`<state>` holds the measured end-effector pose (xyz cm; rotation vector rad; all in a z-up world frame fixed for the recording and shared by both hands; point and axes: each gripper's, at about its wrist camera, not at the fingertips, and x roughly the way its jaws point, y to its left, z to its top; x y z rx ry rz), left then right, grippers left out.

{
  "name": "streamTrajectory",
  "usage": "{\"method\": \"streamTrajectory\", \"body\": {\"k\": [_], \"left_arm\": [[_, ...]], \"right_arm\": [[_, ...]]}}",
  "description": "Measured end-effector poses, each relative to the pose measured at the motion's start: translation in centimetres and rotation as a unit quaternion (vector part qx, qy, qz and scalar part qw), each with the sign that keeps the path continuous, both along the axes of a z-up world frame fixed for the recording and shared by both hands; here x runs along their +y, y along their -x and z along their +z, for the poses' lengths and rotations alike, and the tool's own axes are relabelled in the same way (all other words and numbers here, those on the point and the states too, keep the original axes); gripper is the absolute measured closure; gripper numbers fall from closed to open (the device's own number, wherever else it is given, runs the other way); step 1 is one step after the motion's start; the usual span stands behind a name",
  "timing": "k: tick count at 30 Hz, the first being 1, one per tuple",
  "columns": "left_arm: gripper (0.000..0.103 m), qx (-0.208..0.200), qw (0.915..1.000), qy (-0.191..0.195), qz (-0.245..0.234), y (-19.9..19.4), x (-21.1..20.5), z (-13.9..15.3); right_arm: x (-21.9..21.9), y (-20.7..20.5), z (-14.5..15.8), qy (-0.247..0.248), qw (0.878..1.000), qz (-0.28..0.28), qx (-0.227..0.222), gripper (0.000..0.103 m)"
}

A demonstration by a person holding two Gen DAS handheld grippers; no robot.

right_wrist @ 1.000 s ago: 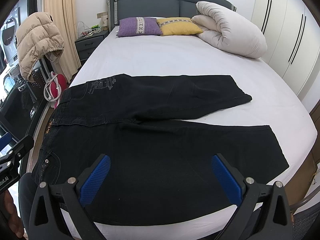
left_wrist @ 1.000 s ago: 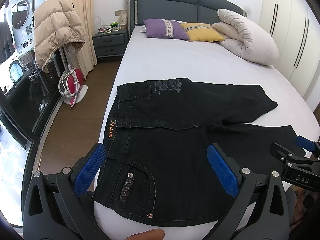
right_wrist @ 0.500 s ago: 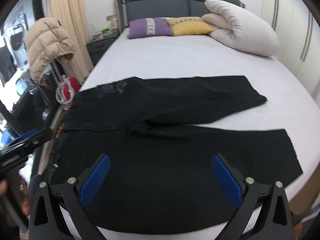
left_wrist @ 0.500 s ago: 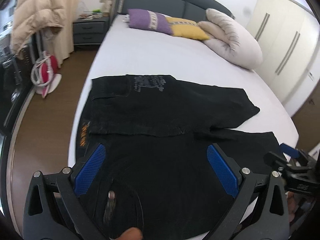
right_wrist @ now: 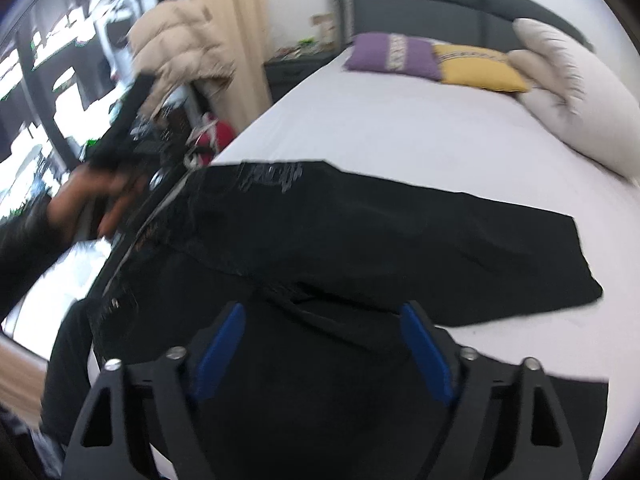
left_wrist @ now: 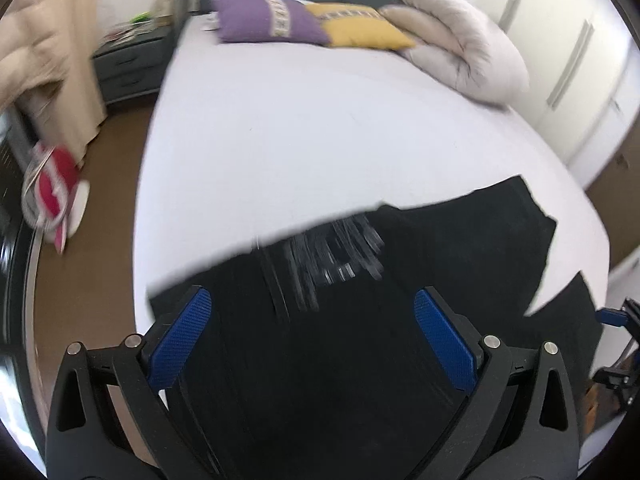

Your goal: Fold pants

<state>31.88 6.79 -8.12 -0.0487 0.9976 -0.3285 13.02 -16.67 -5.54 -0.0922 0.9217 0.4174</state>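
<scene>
Black pants point(right_wrist: 400, 232) lie spread on the white bed point(right_wrist: 400, 128), waist to the left and legs to the right. My right gripper point(right_wrist: 324, 344) hovers low over the crotch area. Its jaws are closing, with black cloth beneath them and the blue pads not pressing on it. My left gripper point(left_wrist: 312, 320) stands wide open above the pants point(left_wrist: 460, 248), near the printed pocket, with nothing gripped. The left wrist view is blurred. In the right wrist view, a hand point(right_wrist: 80, 200) holds the left gripper point(right_wrist: 120, 128) by the waistband.
Purple pillow point(left_wrist: 268, 20), yellow pillow point(left_wrist: 360, 32) and a rolled white duvet point(left_wrist: 460, 40) sit at the headboard end. A nightstand point(left_wrist: 128, 64) and a beige jacket point(right_wrist: 180, 44) stand left of the bed, and a wardrobe point(left_wrist: 580, 80) is on the right. Brown floor borders the left edge.
My left gripper swept forward and lower over the pants, which now fill the bottom of its view. My right gripper shifted toward the waist and rolled, and its jaws narrowed.
</scene>
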Motion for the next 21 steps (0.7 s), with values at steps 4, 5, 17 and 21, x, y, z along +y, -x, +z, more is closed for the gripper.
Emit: {"method": "streamTrajectory", "body": {"k": [4, 5, 17, 21], "left_arm": [[0.002, 0.038, 0.9977, -0.005, -0.056, -6.9, -0.2, -2.8], [0.002, 0.046, 0.9964, -0.018, -0.068, -7.9, -0.7, -3.7], [0.027, 0.135, 0.9770, -0.042, -0.160, -14.3, 0.7, -9.8], [0.046, 0.146, 0.9743, -0.043, -0.166, -15.3, 2.2, -10.4]], "right_arm": [[-0.7, -1.7, -1.2, -0.009, 0.999, 0.039, 0.009, 0.025], [-1.0, -2.2, -1.6, -0.013, 0.999, 0.046, 0.011, 0.025], [-0.8, -6.9, -3.5, -0.028, 0.995, 0.090, 0.030, 0.033], [0.3, -8.3, -3.5, -0.037, 0.993, 0.108, 0.032, 0.035]]}}
